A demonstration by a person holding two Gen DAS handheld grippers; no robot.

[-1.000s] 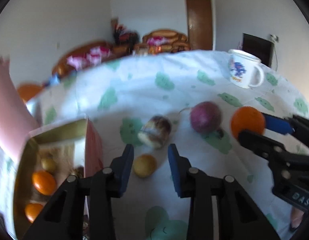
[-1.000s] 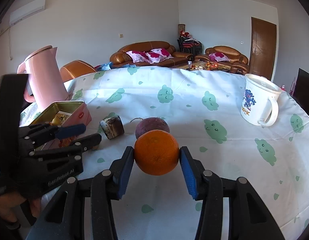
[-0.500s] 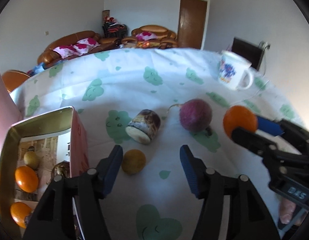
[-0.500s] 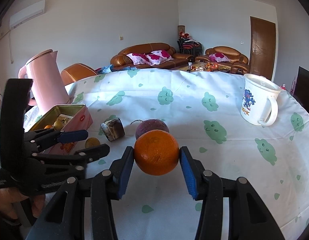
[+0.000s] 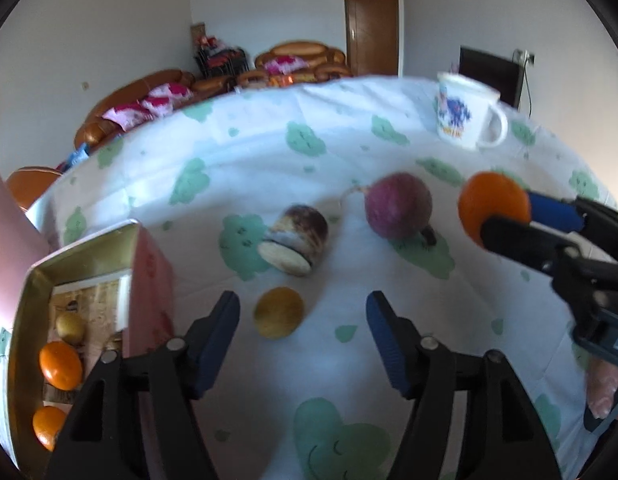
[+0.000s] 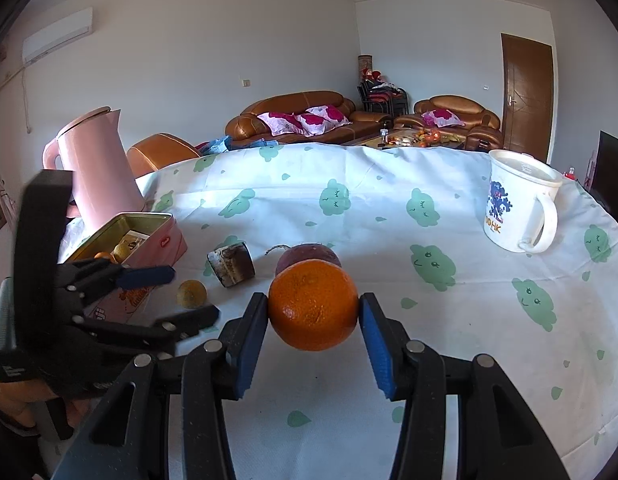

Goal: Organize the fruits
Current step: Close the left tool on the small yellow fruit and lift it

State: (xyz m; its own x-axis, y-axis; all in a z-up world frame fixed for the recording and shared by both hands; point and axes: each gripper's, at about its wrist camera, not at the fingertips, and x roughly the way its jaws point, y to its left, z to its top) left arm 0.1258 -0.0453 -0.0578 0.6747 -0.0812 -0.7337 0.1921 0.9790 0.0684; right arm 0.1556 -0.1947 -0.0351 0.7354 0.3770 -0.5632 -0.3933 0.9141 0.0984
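Squarely between the blue pads of the right gripper (image 6: 313, 310) sat the orange (image 6: 313, 305), clamped by the jaws and held clear of the table (image 6: 469, 320), in front of the purple round fruit (image 6: 309, 254) lying on the cloth at 12 o'clock from it. In the left wrist view that same orange (image 5: 493, 208) showed at 2 o'clock, pinched in the black fingers of the right gripper (image 5: 509, 220). The left gripper (image 5: 303, 320) had its jaws spread wide and gripping nothing, hovering over a small yellow fruit (image 5: 279, 312) that lay on the cloth between its pads, nearer the left pad and touching neither. At 12 o'clock from that fruit a small brown jar (image 5: 295, 240) lay on its side, and the purple round fruit (image 5: 399, 210) rested at 1 o'clock. At 9 o'clock the open pink tin (image 5: 149, 264) held two oranges (image 5: 60, 365) and a yellowish fruit (image 5: 70, 327). A pink kettle (image 6: 99, 168) stood just behind the tin, and a white mug (image 6: 519, 204) stood well apart at the table's far right.
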